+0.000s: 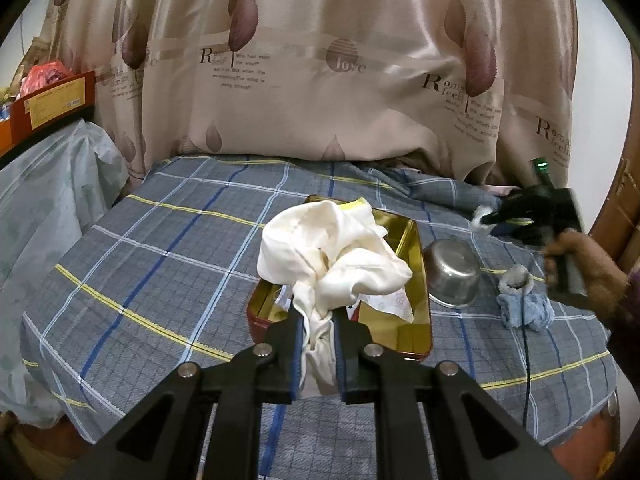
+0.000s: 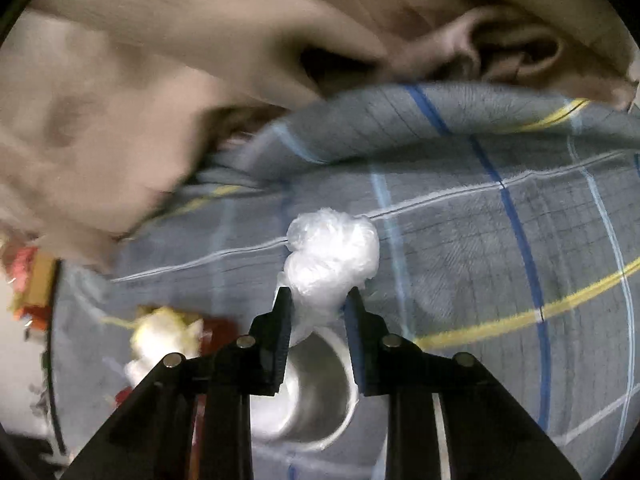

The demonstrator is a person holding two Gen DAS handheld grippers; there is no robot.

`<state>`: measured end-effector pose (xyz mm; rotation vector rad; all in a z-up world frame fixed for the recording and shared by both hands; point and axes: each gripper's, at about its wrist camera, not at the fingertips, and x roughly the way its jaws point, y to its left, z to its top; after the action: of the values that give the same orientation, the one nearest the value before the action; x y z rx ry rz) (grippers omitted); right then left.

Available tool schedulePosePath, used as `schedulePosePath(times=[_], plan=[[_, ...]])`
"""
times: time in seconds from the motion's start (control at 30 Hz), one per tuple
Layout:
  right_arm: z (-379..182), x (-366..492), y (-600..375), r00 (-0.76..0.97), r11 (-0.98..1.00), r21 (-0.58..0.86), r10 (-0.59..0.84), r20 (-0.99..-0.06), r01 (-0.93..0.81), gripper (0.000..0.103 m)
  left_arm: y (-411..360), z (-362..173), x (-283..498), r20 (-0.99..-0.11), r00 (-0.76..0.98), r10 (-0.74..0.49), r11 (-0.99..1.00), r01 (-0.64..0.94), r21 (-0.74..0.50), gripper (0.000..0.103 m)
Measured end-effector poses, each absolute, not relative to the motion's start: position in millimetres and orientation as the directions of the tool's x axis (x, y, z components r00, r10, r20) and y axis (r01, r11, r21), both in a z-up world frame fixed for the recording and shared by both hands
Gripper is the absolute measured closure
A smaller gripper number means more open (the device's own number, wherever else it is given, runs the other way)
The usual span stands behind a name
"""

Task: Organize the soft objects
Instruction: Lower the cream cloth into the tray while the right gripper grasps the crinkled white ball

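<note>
While left gripper (image 1: 316, 312) clamped on cream crumpled cloth (image 1: 332, 256) above gold-lined red tin (image 1: 416, 248), right gripper (image 2: 318, 300) pinching white crinkled plastic wad (image 2: 332, 256), steel bowl's (image 2: 316, 392) inside only in right view.

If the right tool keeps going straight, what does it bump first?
Probably the checked bedsheet past the white plastic wad held in the right tool; depth is unclear.
</note>
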<state>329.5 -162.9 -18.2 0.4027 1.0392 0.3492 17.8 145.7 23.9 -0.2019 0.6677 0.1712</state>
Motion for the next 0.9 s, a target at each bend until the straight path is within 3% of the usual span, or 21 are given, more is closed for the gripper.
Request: schedulePosePath(times=[0.13,0.37,0.6,0.9], plan=[[11.8,252.2,-176.9,0.519,0.833,0.51,0.539,-0.663,-0.213,0.08,143.1,25.7,17.1,-0.627,0.773,0.091,0.968,-0.218,-0.128,0.089],[19.9,151.2,-213.1,0.542,0.792,0.547,0.596,-0.593,-0.272,0.08,137.2,37.8,25.6,-0.624,0.78,0.034,0.98,-0.15,-0.134,0.088],[10.2,123.4,-218.3,0.534,0.786,0.548,0.606,-0.589,-0.287,0.08,118.1,36.0,101.6,-0.653,0.753,-0.083,0.994,0.02,-0.104,0.088],[-10.6,128.1,-226.6,0.502,0.77,0.564,0.629,-0.594,-0.299,0.08,98.3,-7.0,212.2,-0.754,0.653,-0.07,0.99,0.137,0.027,0.084]])
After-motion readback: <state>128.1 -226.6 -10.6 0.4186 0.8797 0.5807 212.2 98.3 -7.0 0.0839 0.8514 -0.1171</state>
